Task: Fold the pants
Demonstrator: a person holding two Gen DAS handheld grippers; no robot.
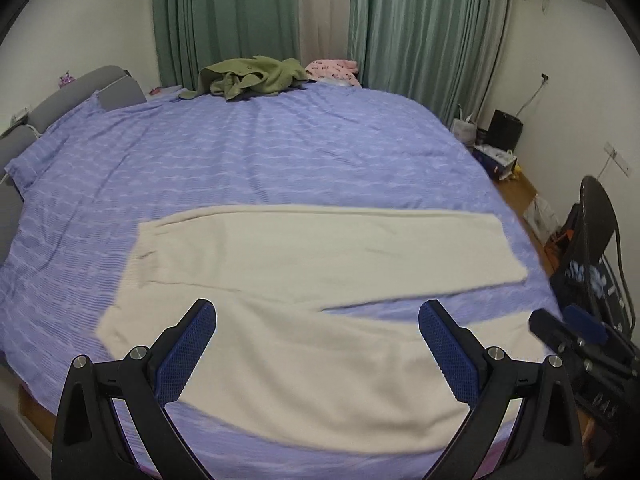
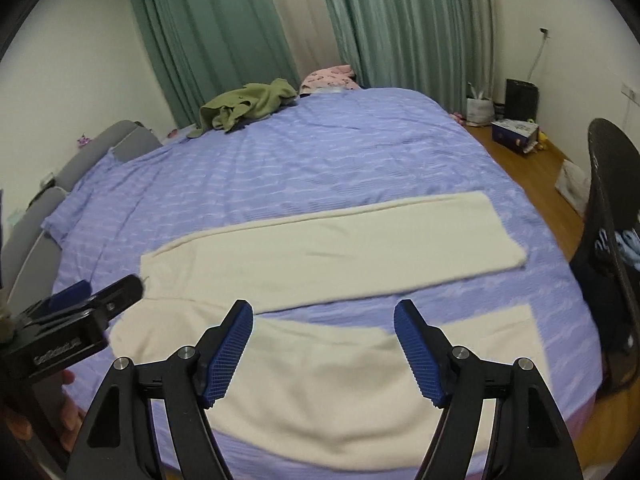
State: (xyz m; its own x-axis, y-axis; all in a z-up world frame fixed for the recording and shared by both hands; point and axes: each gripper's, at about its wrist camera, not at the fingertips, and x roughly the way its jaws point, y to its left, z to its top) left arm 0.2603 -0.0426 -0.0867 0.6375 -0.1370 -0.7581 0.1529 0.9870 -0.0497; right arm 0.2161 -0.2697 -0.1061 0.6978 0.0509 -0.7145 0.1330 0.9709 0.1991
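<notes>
Cream pants lie spread flat on the blue striped bed, waistband to the left, two legs running right and splayed apart. They also show in the right wrist view. My left gripper is open and empty, hovering above the near leg. My right gripper is open and empty, above the near leg further right. The right gripper shows at the right edge of the left wrist view; the left gripper shows at the left of the right wrist view.
A green garment and a pink one lie at the bed's far edge by green curtains. A grey headboard is at left. A dark chair, boxes and bags stand on the wooden floor at right.
</notes>
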